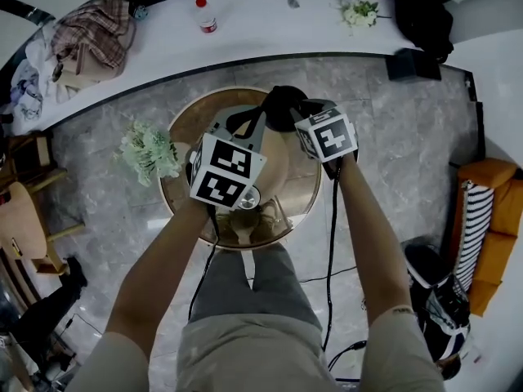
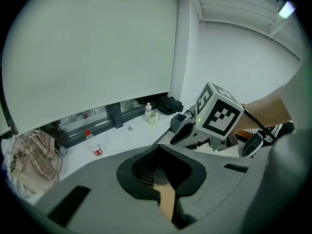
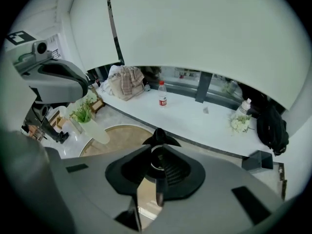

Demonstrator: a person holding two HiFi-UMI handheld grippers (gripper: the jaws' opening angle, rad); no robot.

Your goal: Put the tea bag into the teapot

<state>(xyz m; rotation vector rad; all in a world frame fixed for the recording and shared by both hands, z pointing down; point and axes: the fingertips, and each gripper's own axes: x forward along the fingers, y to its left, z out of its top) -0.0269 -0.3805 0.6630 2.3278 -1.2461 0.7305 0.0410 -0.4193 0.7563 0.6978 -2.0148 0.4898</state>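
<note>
I see no tea bag in any view. A clear glass vessel (image 1: 245, 221), which looks like the teapot, stands at the near edge of the round wooden table (image 1: 301, 193), partly under my left hand. My left gripper (image 1: 260, 119) is held above the table's left half and my right gripper (image 1: 309, 111) above its far side, close together. In the left gripper view its jaws (image 2: 161, 178) sit deep in a black recess with a thin tan sliver between them. The right gripper (image 3: 158, 182) looks the same. Nothing shows held in either.
A pale green bouquet (image 1: 147, 151) stands left of the table. Behind runs a white counter (image 1: 261, 23) with a red-capped bottle (image 1: 205, 15), white flowers (image 1: 359, 8), checked cloth (image 1: 94, 31) and a black bag (image 1: 425, 19). An orange and striped sofa (image 1: 484, 219) is at the right.
</note>
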